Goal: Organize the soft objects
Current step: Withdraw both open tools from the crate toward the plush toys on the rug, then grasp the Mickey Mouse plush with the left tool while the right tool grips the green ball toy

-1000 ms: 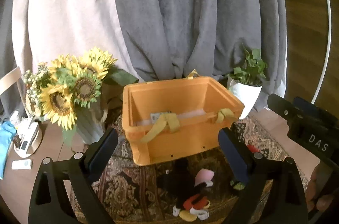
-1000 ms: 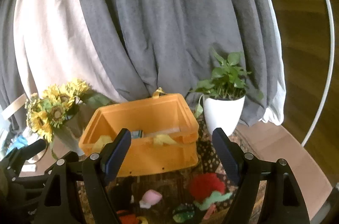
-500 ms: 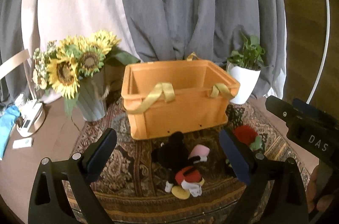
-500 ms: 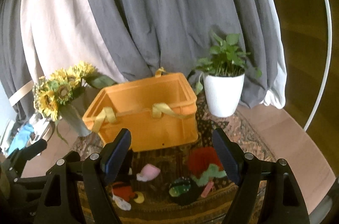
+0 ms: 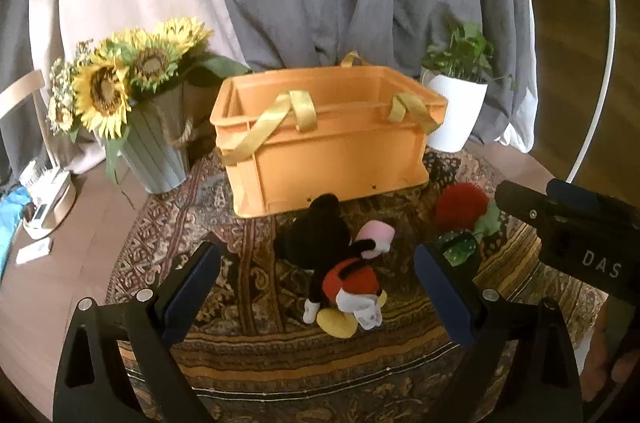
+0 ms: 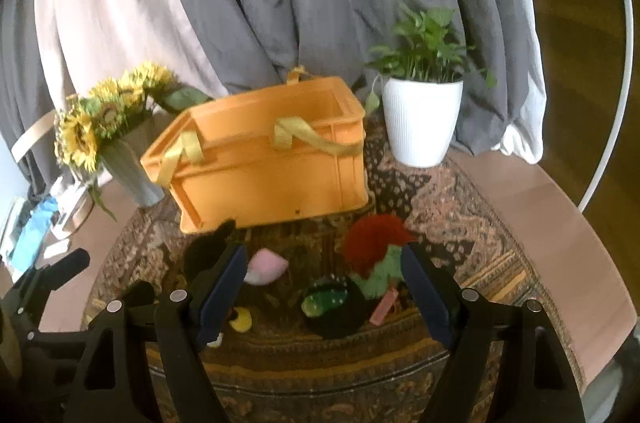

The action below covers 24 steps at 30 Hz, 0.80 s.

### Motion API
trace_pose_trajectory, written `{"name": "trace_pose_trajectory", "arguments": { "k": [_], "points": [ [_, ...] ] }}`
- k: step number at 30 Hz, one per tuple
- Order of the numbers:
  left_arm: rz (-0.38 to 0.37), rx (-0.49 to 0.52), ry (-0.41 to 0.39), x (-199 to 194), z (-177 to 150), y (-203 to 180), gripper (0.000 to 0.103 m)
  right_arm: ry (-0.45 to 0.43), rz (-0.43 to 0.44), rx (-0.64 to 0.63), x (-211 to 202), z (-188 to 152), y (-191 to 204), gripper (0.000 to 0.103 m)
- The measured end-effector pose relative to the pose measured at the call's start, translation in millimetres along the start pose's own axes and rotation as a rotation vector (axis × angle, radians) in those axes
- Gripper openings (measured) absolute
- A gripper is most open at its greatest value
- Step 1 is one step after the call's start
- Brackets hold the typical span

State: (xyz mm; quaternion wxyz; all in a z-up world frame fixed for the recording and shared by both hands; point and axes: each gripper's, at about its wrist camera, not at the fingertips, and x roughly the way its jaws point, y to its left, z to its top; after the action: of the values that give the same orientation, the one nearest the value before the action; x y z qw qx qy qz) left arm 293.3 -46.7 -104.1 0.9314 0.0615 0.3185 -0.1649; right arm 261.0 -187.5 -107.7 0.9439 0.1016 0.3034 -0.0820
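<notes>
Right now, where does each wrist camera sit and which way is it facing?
Left wrist: behind the open left gripper, looking forward and down at the mouse plush before the orange crate; the right gripper's body and a bit of hand show at right.
Right wrist: behind the open right gripper, facing the red plush and green plush; the left gripper's body shows at lower left.
Shared: crate, sunflowers, potted plant, patterned rug, plush toys.
</notes>
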Motion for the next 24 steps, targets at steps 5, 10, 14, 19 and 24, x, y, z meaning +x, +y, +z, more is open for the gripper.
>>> {"name": "trace_pose_trajectory", "arguments": {
  "k": [5, 10, 14, 19, 24],
  "points": [
    [-0.025, -0.015, 0.033, 14, -9, 1, 0.099, 0.040, -0.003, 0.007, 12, -10, -2, 0.080],
    [-0.043, -0.015, 0.046, 27, -17, 0, 0.099, 0.082, 0.001, 0.025, 26, -19, -5, 0.080],
    [-0.055, -0.023, 0.050, 36, -18, 1, 0.099, 0.094, 0.008, 0.035, 35, -25, -7, 0.080],
    [-0.071, -0.020, 0.062, 49, -21, -1, 0.098, 0.106, 0.006, 0.044, 46, -31, -9, 0.079],
    [-0.078, -0.012, 0.077, 62, -24, -4, 0.097, 0.112, 0.011, 0.075, 56, -33, -15, 0.079]
  ]
}}
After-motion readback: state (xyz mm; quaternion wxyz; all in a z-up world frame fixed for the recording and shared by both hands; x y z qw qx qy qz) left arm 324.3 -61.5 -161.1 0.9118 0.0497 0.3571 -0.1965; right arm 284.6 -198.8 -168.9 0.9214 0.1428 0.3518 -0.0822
